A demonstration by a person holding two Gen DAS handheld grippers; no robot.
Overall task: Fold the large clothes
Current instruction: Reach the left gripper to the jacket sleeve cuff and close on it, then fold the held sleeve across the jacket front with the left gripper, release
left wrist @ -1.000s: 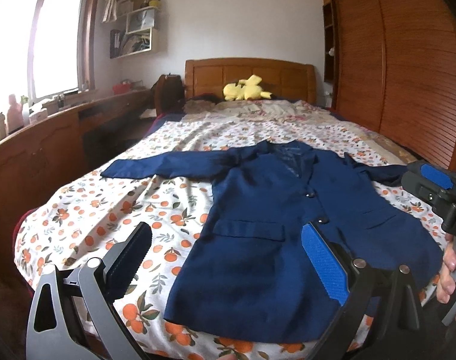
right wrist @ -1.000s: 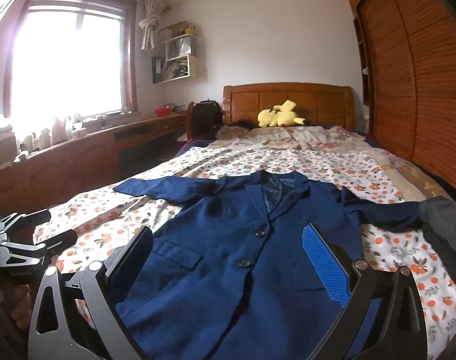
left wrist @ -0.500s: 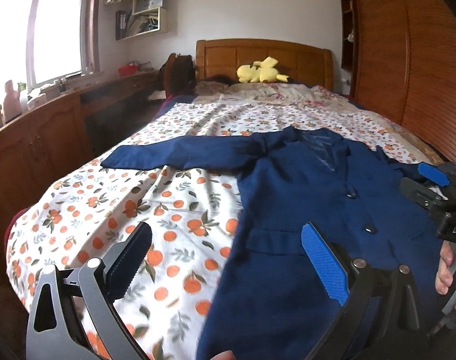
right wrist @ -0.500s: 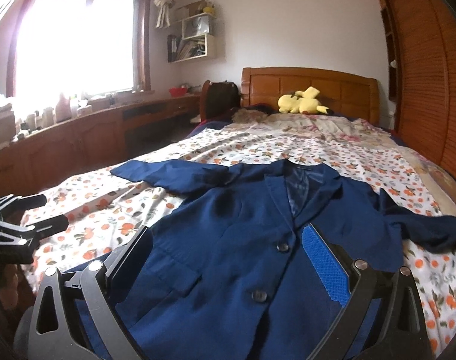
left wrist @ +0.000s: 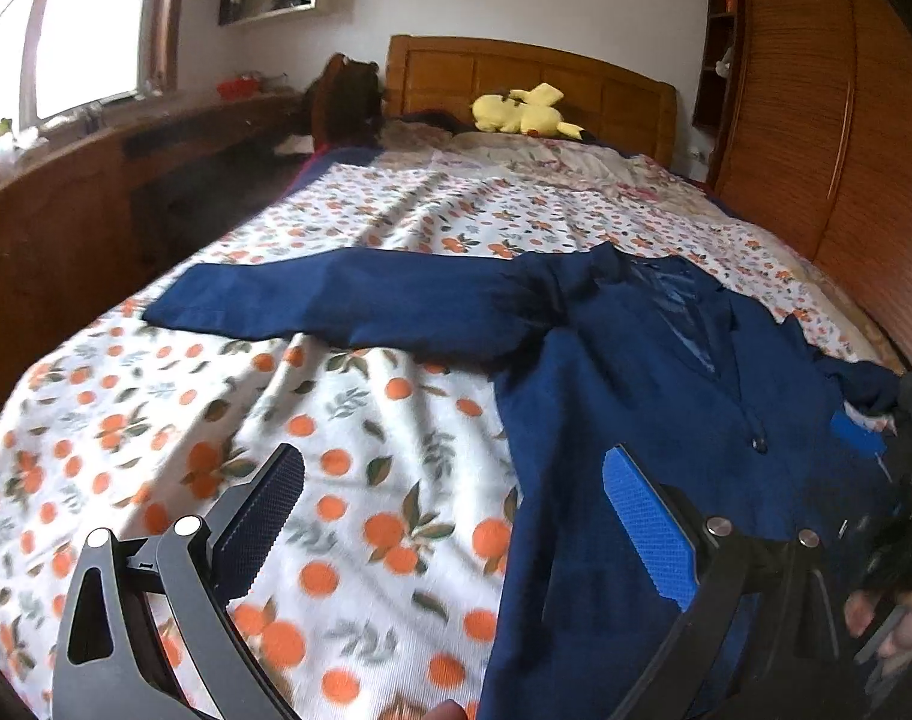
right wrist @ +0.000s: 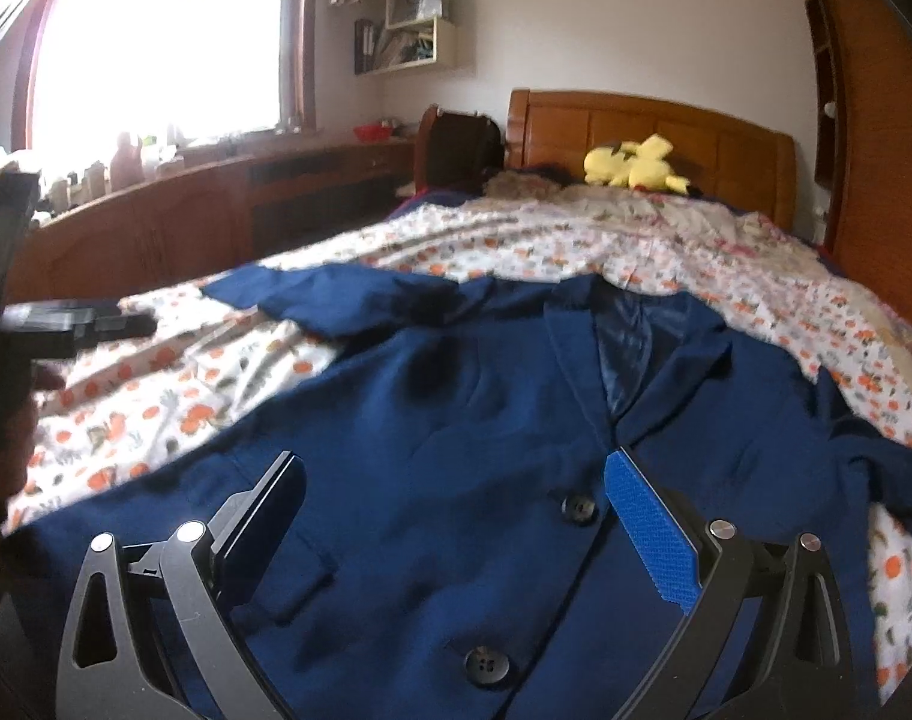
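Observation:
A navy blue blazer [left wrist: 654, 372] lies face up and buttoned on the bed, its left sleeve [left wrist: 336, 300] stretched out across the orange-print sheet. In the right wrist view the blazer [right wrist: 456, 408] fills the foreground, collar toward the headboard and right sleeve [right wrist: 876, 456] bunched at the right. My left gripper [left wrist: 450, 516] hovers open over the sheet by the blazer's left hem, holding nothing. Over the blazer's front, near its buttons, my right gripper [right wrist: 453, 510] is open and empty. The right gripper [left wrist: 876, 456] also shows at the left wrist view's right edge.
The bed [left wrist: 186, 420] has a wooden headboard [left wrist: 516, 84] with a yellow plush toy [left wrist: 522, 114] on the pillows. A wooden counter [right wrist: 186, 210] with bottles runs under the window on the left. A wooden wardrobe [left wrist: 846, 150] stands along the right.
Both grippers have moved forward and lower toward the bed. The left one swung left over the bare sheet. The right one came closer above the blazer's front.

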